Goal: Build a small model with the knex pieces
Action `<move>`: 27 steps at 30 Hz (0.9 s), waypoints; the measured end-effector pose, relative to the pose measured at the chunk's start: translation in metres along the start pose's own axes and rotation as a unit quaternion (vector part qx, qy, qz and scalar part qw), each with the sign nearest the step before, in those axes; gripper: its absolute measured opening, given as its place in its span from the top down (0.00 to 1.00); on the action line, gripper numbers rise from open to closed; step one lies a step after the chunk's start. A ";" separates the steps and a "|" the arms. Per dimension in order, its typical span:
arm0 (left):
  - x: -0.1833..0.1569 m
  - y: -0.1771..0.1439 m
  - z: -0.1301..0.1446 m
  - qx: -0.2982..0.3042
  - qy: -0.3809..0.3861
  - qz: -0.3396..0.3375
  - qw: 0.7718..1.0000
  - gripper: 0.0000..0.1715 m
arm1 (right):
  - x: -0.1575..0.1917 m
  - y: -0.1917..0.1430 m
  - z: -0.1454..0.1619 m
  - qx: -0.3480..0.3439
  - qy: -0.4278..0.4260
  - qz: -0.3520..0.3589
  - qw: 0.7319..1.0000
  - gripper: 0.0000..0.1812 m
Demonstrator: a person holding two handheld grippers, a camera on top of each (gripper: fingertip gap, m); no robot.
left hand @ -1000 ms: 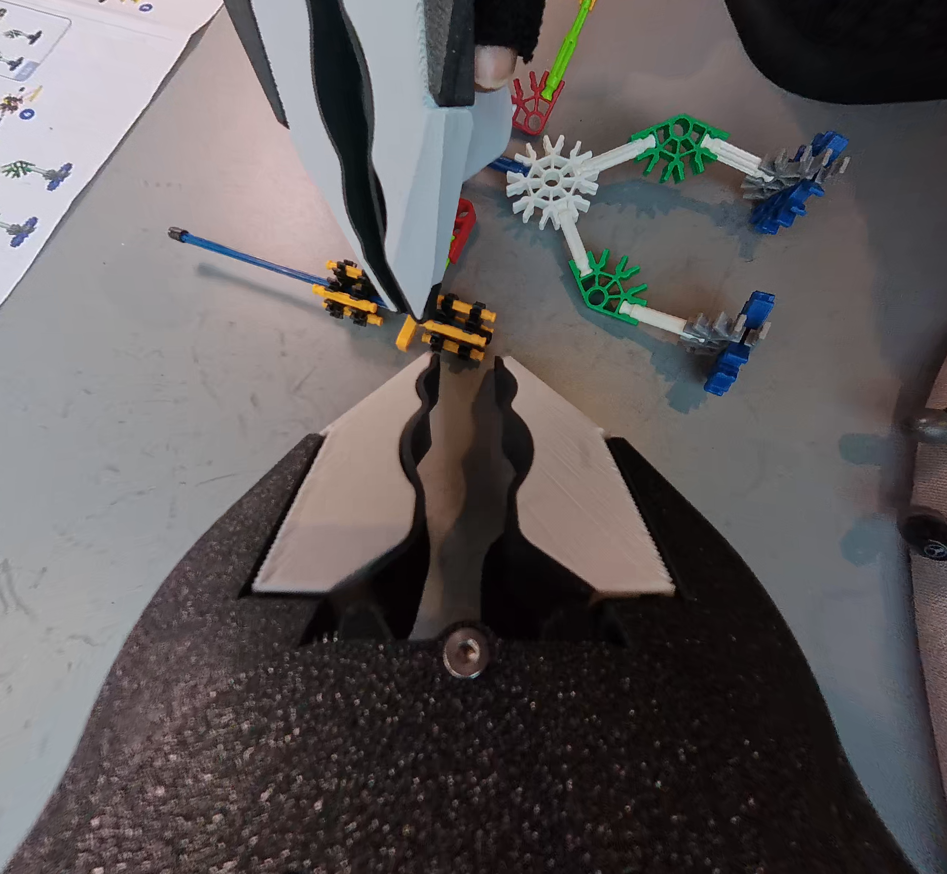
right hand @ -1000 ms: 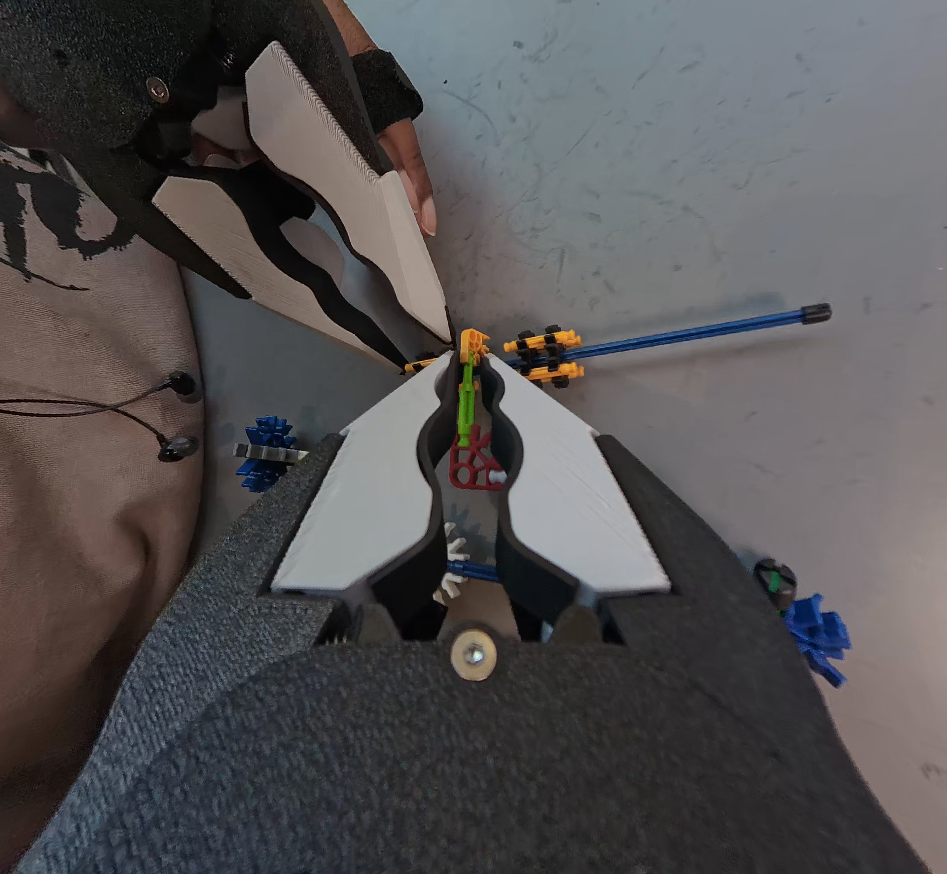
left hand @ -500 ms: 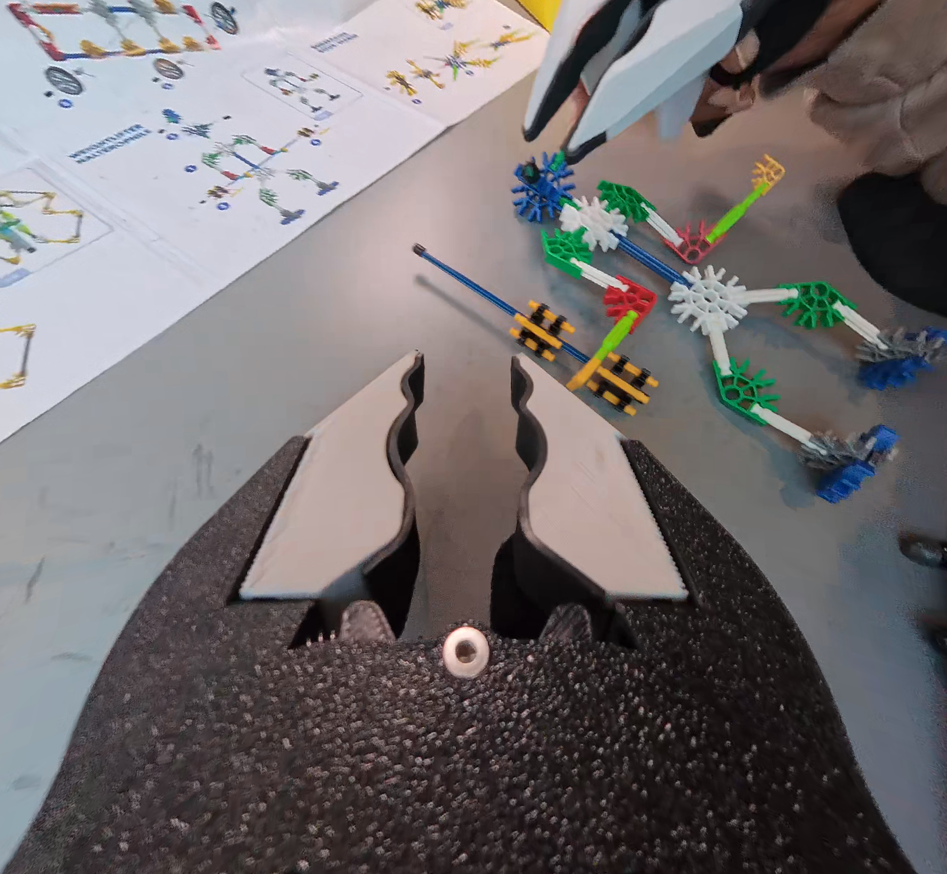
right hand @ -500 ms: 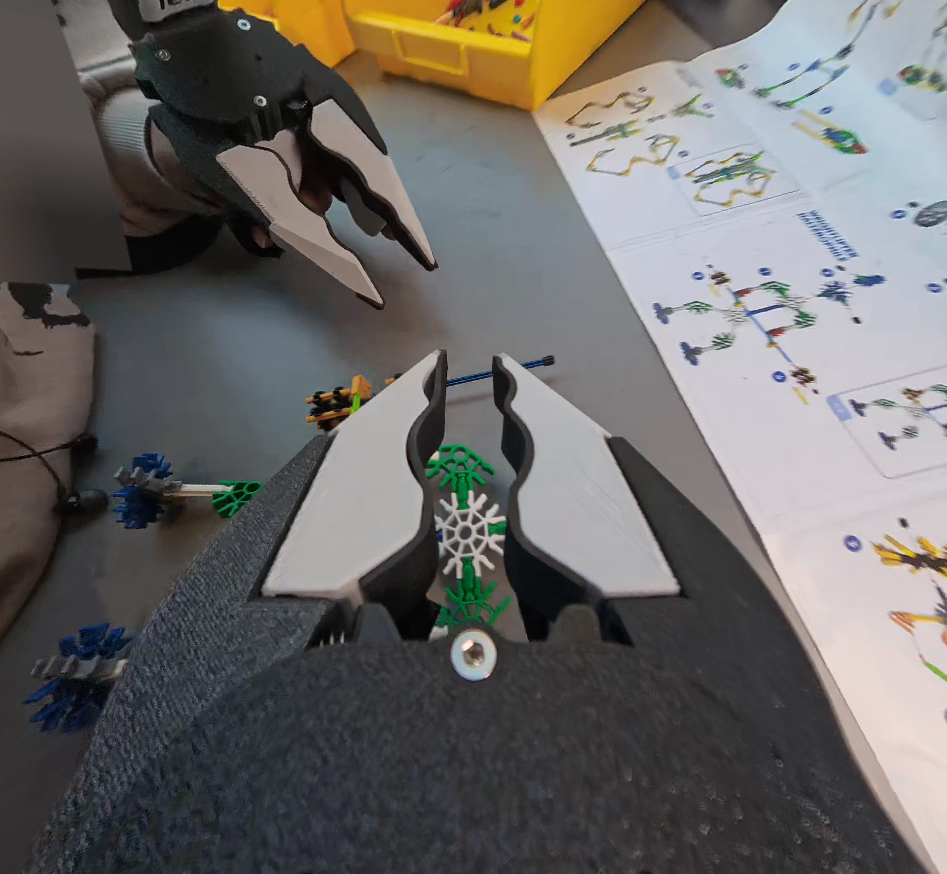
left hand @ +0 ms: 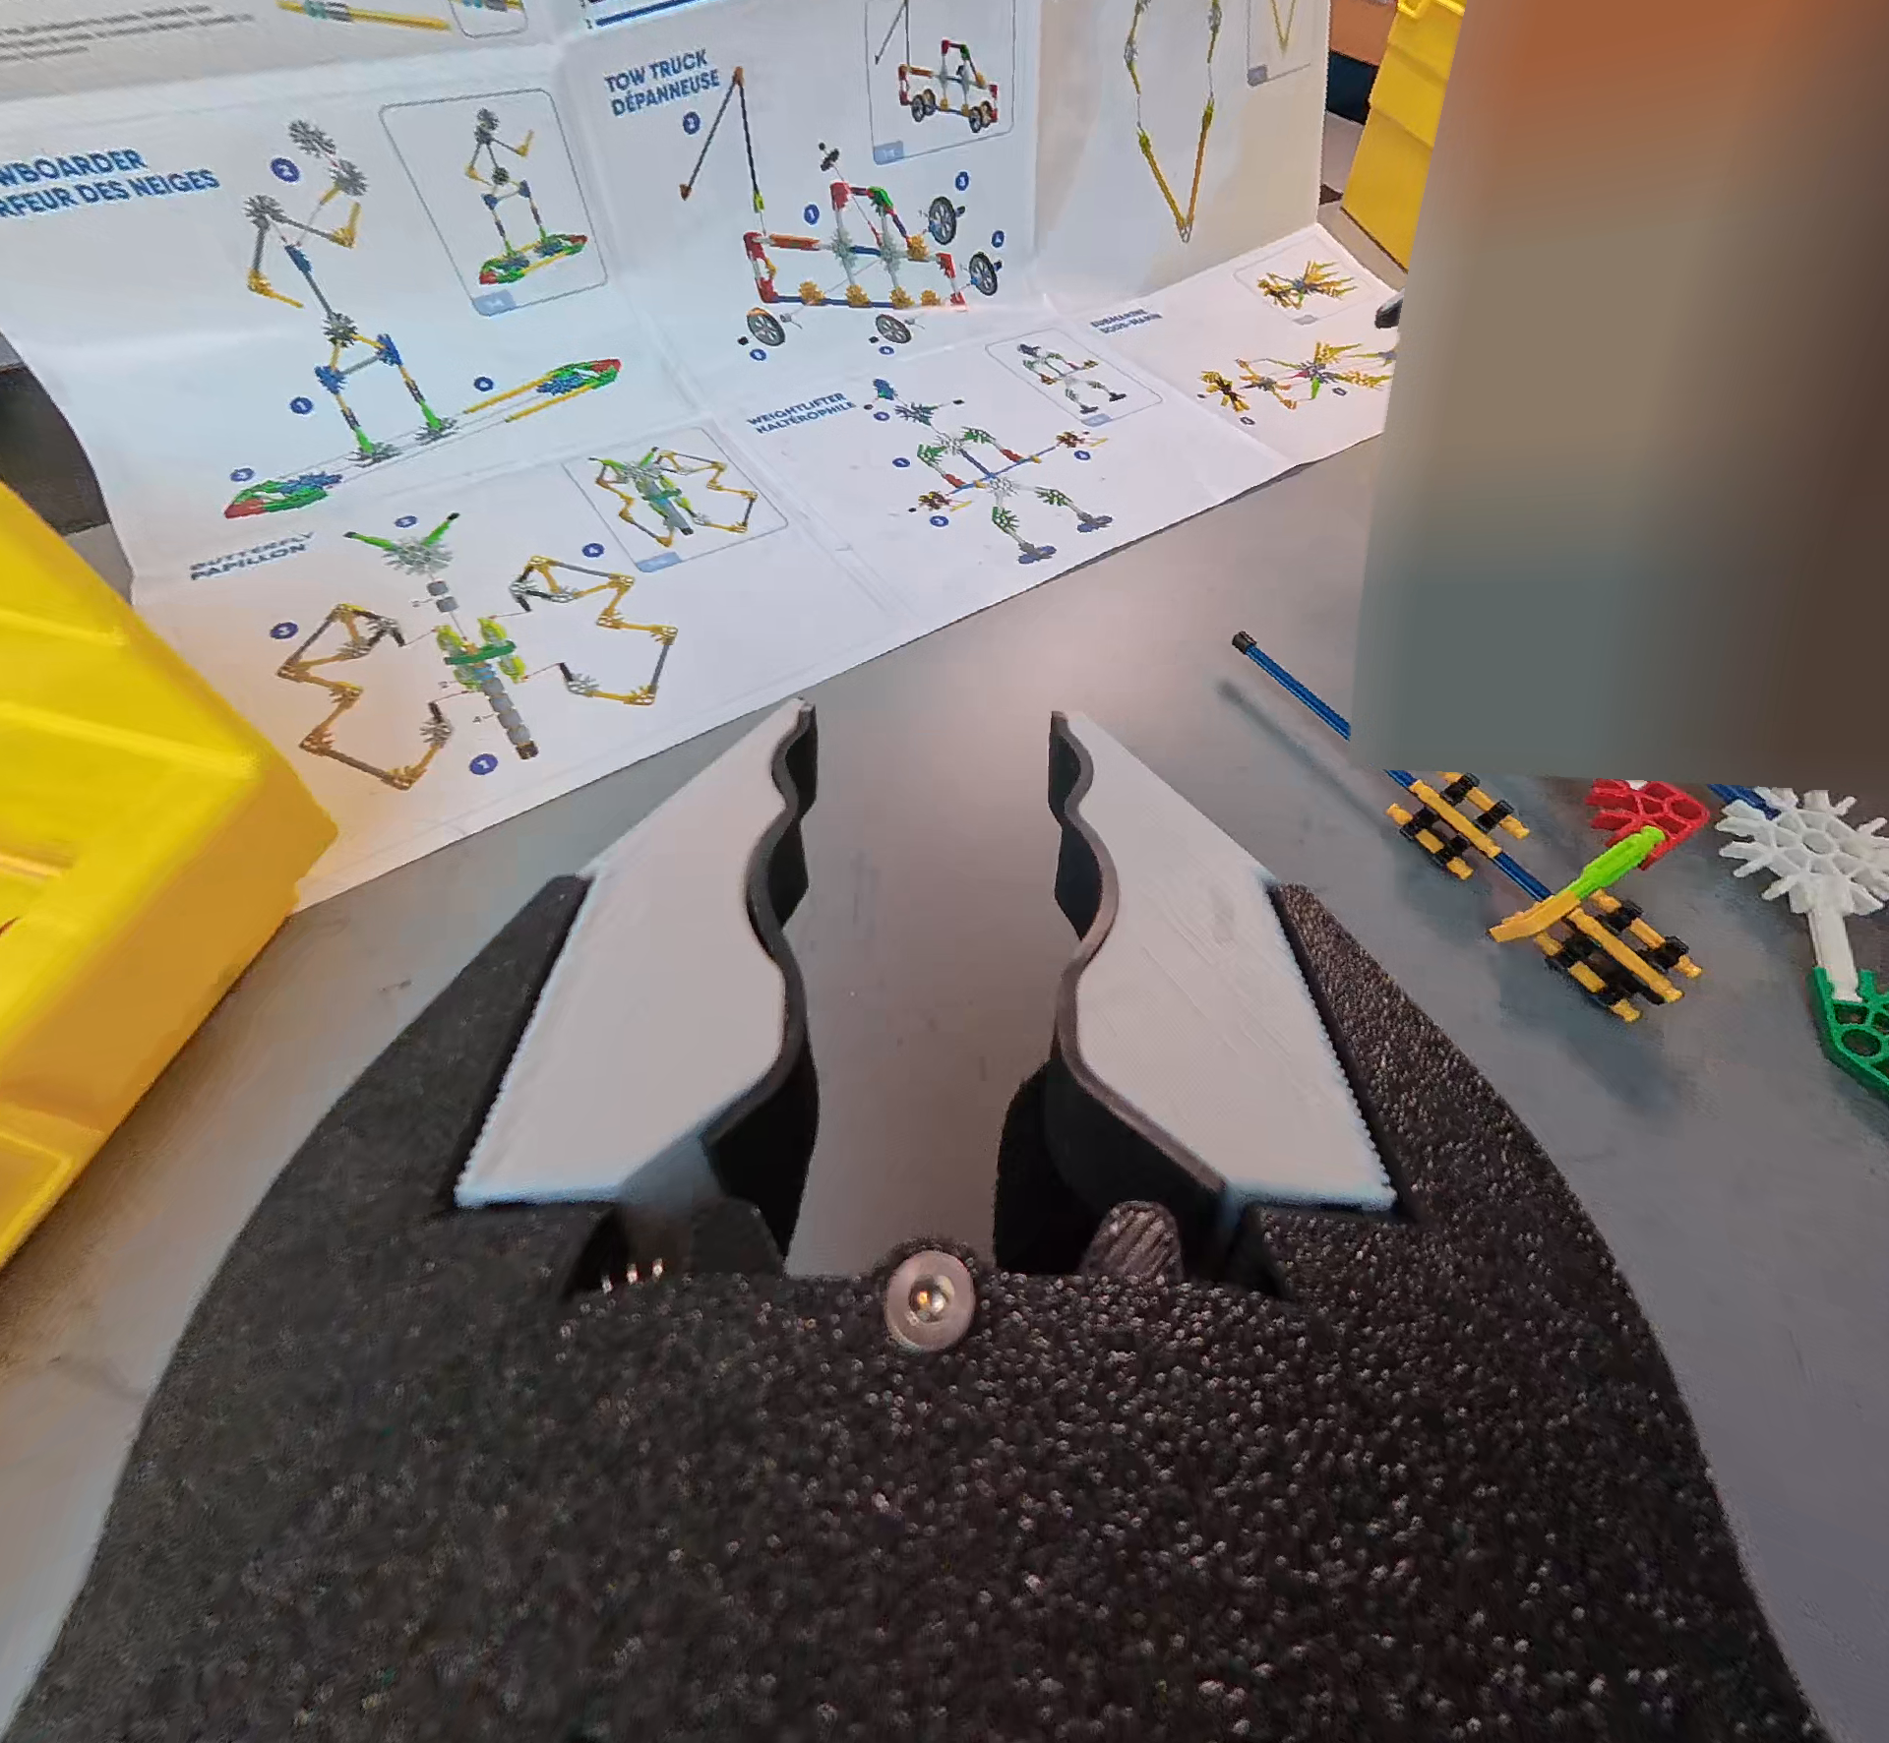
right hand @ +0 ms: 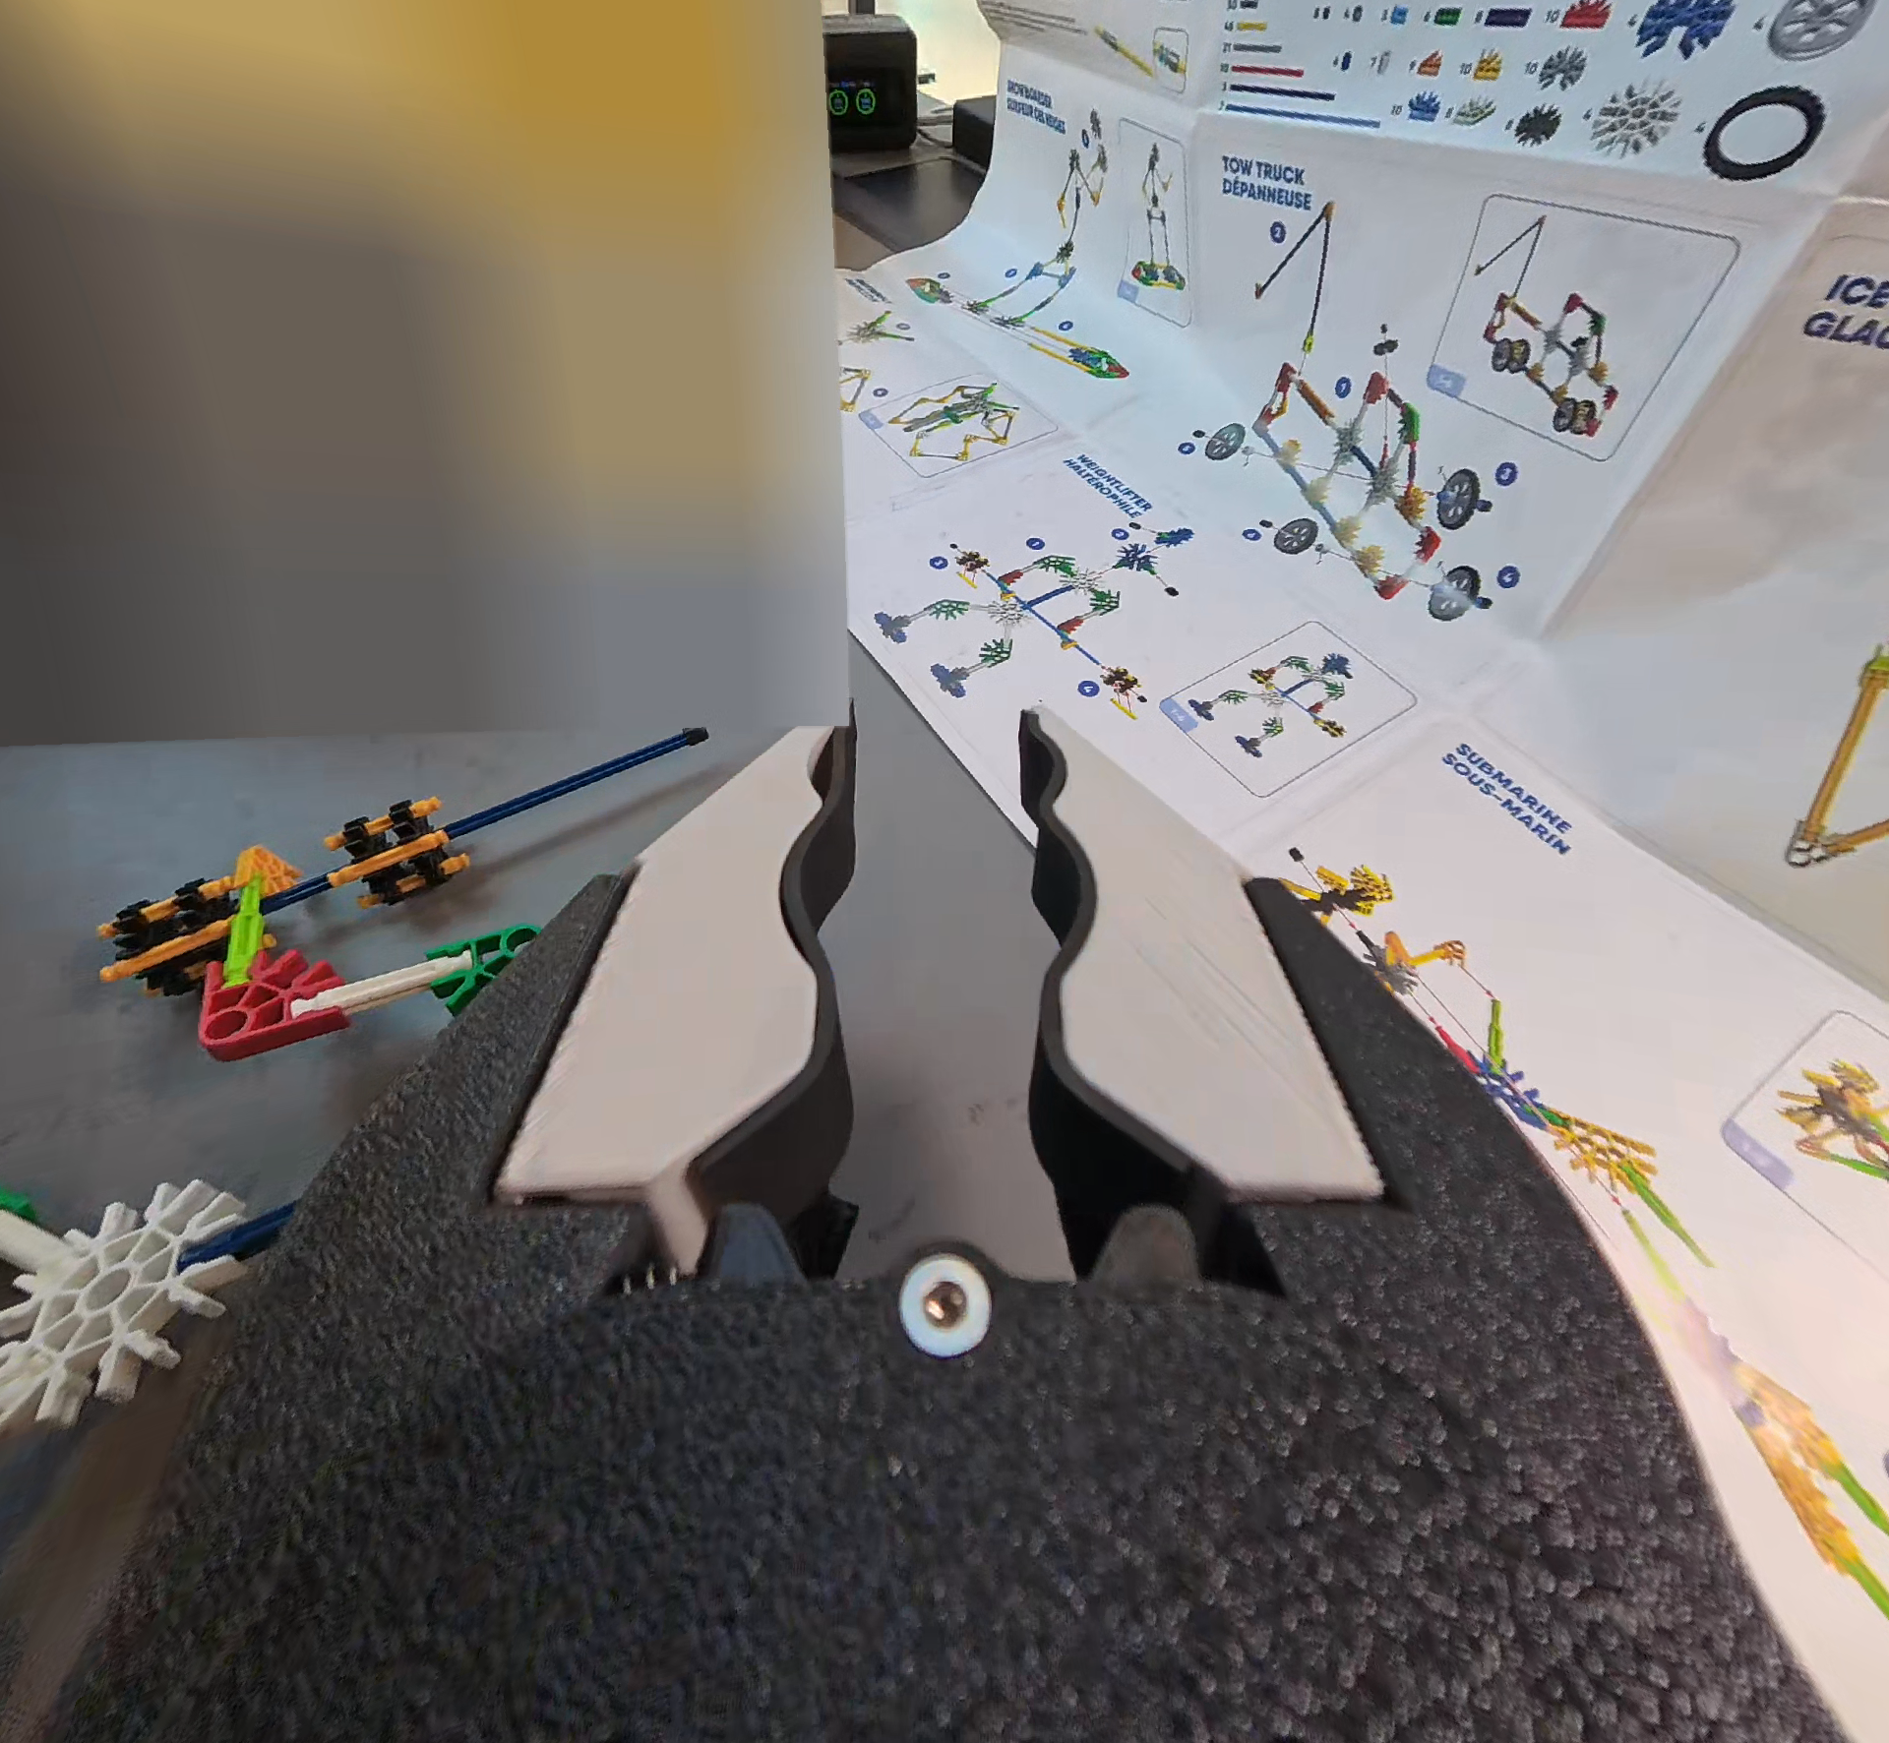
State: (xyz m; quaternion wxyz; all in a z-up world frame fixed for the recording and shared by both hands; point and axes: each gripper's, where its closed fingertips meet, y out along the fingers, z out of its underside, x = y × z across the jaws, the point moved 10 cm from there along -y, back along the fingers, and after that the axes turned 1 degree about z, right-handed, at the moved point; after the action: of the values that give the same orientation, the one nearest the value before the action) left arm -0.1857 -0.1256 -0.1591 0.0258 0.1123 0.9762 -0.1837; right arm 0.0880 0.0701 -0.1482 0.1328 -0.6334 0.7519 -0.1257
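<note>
Bright, even light; soft shadows, wide-angle bending at edges.

Toy model (left hand: 1595,887) lies on table (left hand: 1124,590), instruction sheet (left hand: 716,314) behind it.

Each claw, left (left hand: 932,723) and right (right hand: 937,723), has a black body with a rough, grainy surface, two pale grey fingers (left hand: 664,968) with wavy black inner edges and fine ridging, and a silver screw (right hand: 942,1304) at the middle.
</note>
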 end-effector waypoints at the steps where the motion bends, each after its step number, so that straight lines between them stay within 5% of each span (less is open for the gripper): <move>1: 0.002 0.000 0.001 -0.002 -0.002 -0.002 1.000 0.73 | 0.000 0.000 0.000 -0.001 0.000 0.001 1.000 0.83; 22: 0.000 0.000 0.001 -0.005 0.012 0.009 1.000 0.76 | 0.003 0.008 0.003 0.022 0.000 -0.015 1.000 0.83; 27: -0.020 0.000 -0.003 -0.001 0.020 0.090 0.996 0.80 | 0.014 0.004 -0.003 0.026 -0.035 -0.018 0.999 0.85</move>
State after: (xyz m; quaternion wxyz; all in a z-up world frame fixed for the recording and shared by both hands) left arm -0.1664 -0.1290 -0.1547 0.0230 0.2036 0.9626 -0.1771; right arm 0.0807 0.0567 -0.1477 0.1729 -0.6471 0.7318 -0.1258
